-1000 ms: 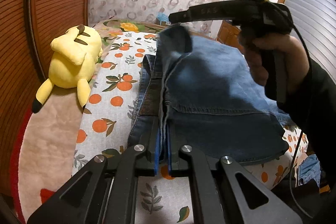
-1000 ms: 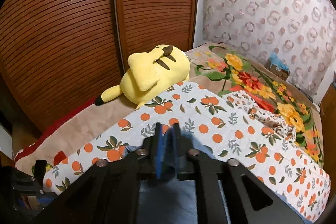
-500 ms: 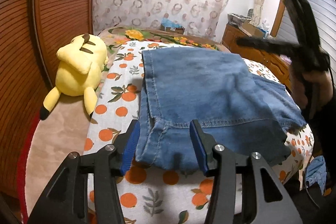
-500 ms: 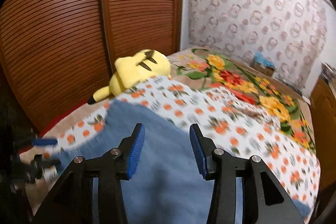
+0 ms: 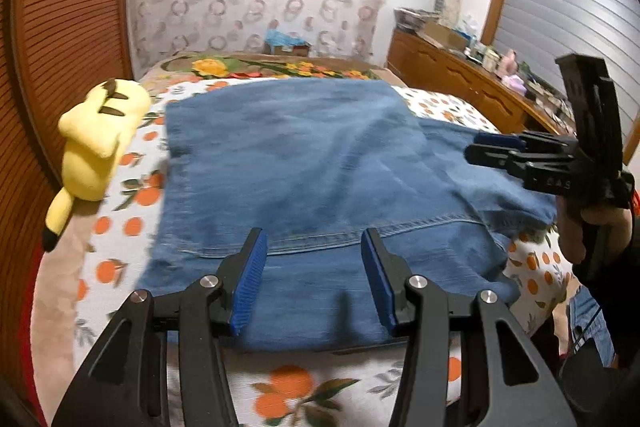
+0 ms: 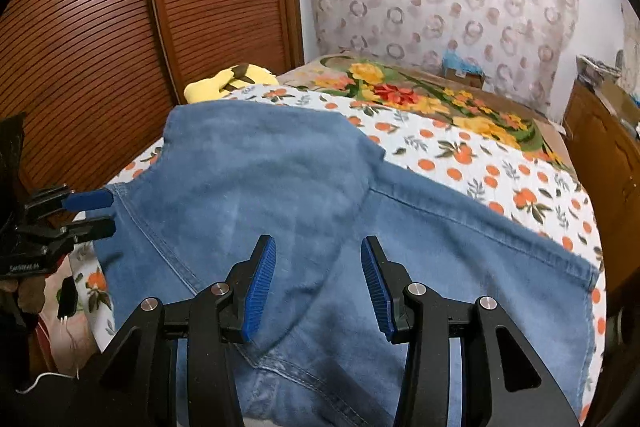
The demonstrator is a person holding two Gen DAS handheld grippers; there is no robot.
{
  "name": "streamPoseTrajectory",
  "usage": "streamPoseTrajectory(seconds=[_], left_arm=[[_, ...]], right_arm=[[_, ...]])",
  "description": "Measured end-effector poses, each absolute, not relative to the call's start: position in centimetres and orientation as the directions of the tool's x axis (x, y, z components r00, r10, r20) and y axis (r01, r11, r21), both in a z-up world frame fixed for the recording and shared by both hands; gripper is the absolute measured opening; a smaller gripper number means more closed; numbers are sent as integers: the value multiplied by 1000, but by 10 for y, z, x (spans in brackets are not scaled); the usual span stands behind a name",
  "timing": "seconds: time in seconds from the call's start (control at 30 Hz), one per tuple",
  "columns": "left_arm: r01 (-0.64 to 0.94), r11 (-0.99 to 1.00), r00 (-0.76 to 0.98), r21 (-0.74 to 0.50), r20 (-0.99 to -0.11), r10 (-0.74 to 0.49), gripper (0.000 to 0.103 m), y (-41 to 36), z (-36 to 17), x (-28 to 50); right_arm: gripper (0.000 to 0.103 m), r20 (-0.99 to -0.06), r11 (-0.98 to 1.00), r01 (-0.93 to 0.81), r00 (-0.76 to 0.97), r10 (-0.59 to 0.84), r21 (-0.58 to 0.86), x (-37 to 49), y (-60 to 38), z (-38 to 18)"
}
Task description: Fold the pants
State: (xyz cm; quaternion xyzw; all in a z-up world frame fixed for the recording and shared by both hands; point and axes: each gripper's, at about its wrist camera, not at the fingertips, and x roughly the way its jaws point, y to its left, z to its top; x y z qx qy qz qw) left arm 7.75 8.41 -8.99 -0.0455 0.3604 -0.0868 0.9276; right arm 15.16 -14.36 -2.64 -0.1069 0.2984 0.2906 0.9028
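Lying folded on bedspread — jeans | fingers spread above, apart

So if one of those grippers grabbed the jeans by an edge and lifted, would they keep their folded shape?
Probably not. The jeans drape softly over the bedspread, so they would likely sag. Denim looks thick, so fairly heavy. The loose top layer could slide open.

Dim indoor light; motion blur; strong fisheye edge distortion.
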Motion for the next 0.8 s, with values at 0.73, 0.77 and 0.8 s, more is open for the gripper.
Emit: streamPoseTrajectory(seconds=[0.73,0.77,0.8], left_arm=[[132,987,682,-87,-715,-154,50,64,-122,98],[132,988,681,-85,-716,-153,50,64,-123,98],[134,988,681,-83,-716,-152,50,63,-123,98]], right_arm=[[46,-635,840,-520,600,487,152,265,-120,-42],[46,-640,839,-521,594,487,156,269,-117,-42],[46,-646,838,-521,586,489,163,274,-115,-43]])
